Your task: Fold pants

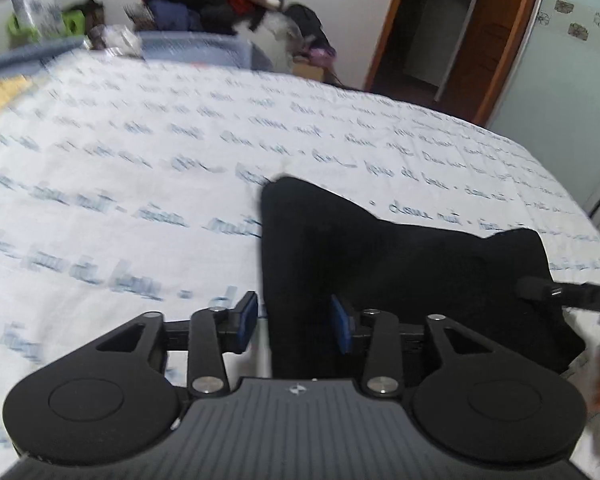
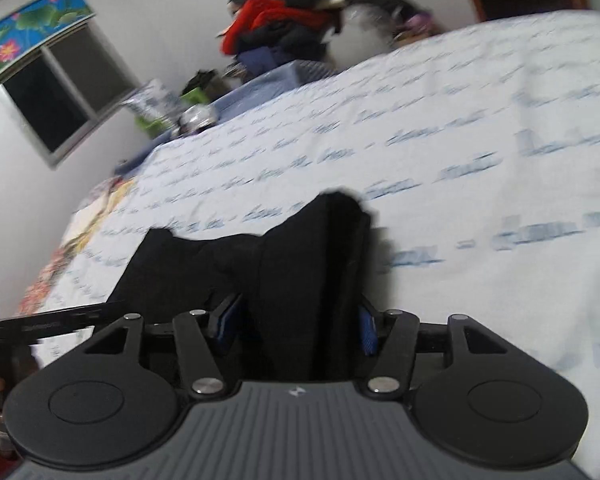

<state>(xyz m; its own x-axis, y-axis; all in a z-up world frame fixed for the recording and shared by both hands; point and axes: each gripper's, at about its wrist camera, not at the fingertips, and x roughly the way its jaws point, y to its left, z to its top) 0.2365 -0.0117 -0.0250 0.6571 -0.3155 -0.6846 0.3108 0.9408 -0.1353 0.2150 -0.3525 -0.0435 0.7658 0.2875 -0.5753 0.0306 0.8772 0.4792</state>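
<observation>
Black pants (image 1: 400, 264) on script-printed sheet (image 1: 140, 160), wording blurred.

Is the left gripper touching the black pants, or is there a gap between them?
Cannot tell. In the left wrist view the left gripper stands open around the edge of the black pants; cloth lies beside the right pad, but blur hides any contact.

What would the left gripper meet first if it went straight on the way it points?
Probably the black pants: the left gripper is open, and the cloth's left edge already lies between its fingers. Beyond is the printed bedsheet; depth is unclear.
</observation>
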